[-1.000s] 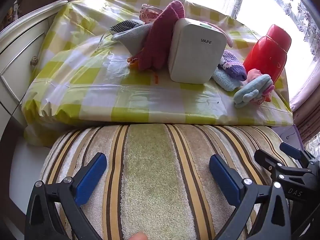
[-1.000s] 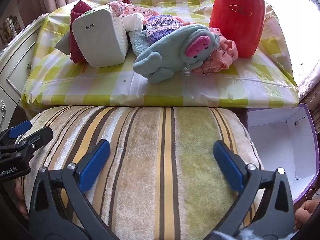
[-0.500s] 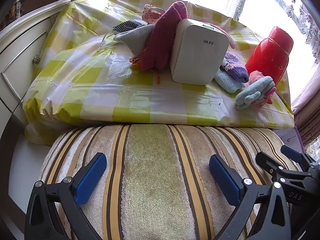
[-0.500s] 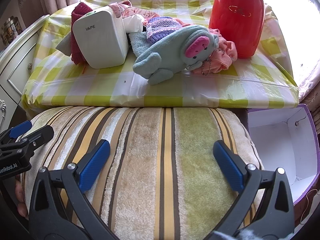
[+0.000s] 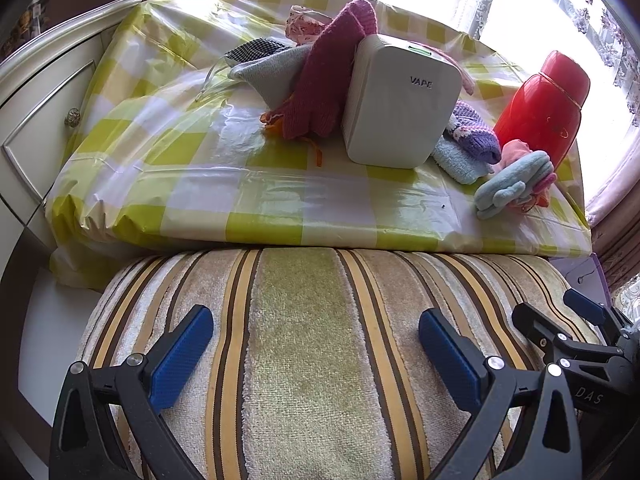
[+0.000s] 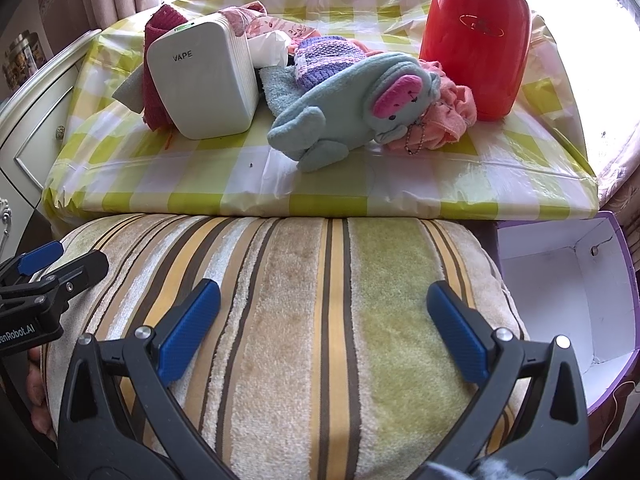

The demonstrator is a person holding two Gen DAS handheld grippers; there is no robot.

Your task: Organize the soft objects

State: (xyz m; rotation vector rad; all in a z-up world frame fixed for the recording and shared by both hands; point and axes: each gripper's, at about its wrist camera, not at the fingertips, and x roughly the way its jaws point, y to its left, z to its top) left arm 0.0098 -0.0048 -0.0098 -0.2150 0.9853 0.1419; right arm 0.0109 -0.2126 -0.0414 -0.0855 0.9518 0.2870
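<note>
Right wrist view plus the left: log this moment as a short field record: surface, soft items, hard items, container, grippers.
surface: checked tablecloth
soft items: blue plush toy, purple knit piece, pink cloth, dark pink knit, grey cloth
hard items: white VAPE box, red flask
container: purple-edged box, nothing seen inside
foreground: striped cushion
left gripper: open
right gripper: open

This is a room in a home. A worktop under a glossy yellow-and-white checked plastic cover [image 5: 192, 148] stands before a bright window with lace curtains [image 5: 600, 8]. A cream cabinet with a round metal knob [image 5: 72, 117] stands beside it, and a plush striped beige, yellow and green cushion [image 6: 304, 320] lies in front. A red plastic thermos flask [image 6: 476, 36] and a pale blue soft toy with a pink face [image 6: 360, 108] sit on the cover.
</note>
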